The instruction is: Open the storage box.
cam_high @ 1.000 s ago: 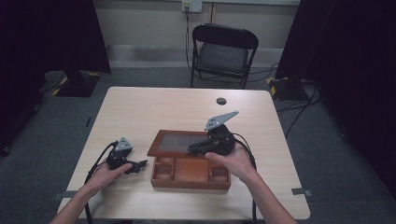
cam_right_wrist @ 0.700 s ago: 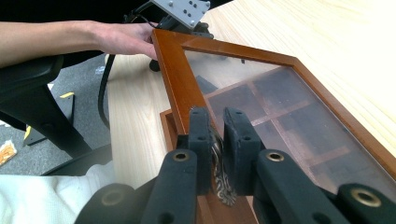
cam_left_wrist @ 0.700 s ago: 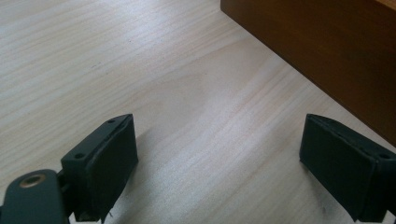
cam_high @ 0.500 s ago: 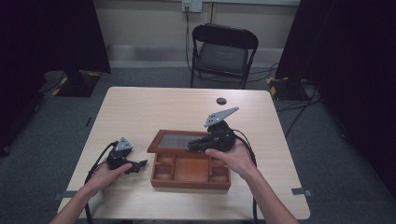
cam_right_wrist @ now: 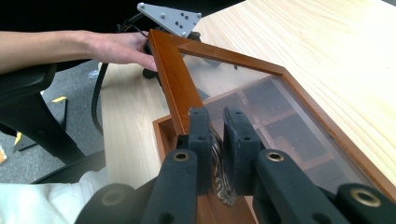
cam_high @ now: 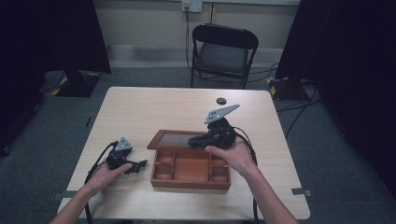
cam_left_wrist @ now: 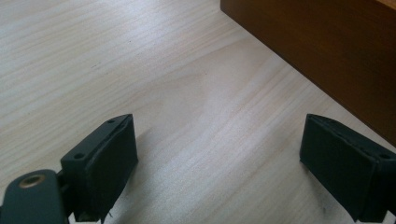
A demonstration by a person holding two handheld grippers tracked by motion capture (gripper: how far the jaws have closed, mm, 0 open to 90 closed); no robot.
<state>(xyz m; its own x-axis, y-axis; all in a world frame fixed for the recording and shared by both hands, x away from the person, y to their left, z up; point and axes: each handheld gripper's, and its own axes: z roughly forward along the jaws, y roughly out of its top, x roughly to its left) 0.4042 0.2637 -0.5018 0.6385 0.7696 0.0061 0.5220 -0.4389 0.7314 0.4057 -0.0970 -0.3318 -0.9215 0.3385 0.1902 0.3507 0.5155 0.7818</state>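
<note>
A brown wooden box (cam_high: 191, 181) with several compartments stands on the table in front of me. Its glass-paned lid (cam_high: 169, 139) is hinged at the far side and stands partly raised. My right gripper (cam_high: 194, 141) is shut on the small metal clasp (cam_right_wrist: 219, 175) at the lid's front edge. In the right gripper view the pads (cam_right_wrist: 200, 135) pinch that clasp just below the lid frame (cam_right_wrist: 173, 79). Left of the box, my left gripper (cam_high: 140, 165) rests on the table, open, with bare wood between its jaws (cam_left_wrist: 219, 144). The box wall (cam_left_wrist: 327, 51) lies just beyond it.
A small dark round object (cam_high: 221, 100) lies near the table's far edge. A black folding chair (cam_high: 224, 51) stands behind the table (cam_high: 154, 107). Cables trail from both grippers over the near edge.
The right gripper has risen slightly with the clasp, tilting the lid a little higher. The left hand and its gripper have stayed where they were.
</note>
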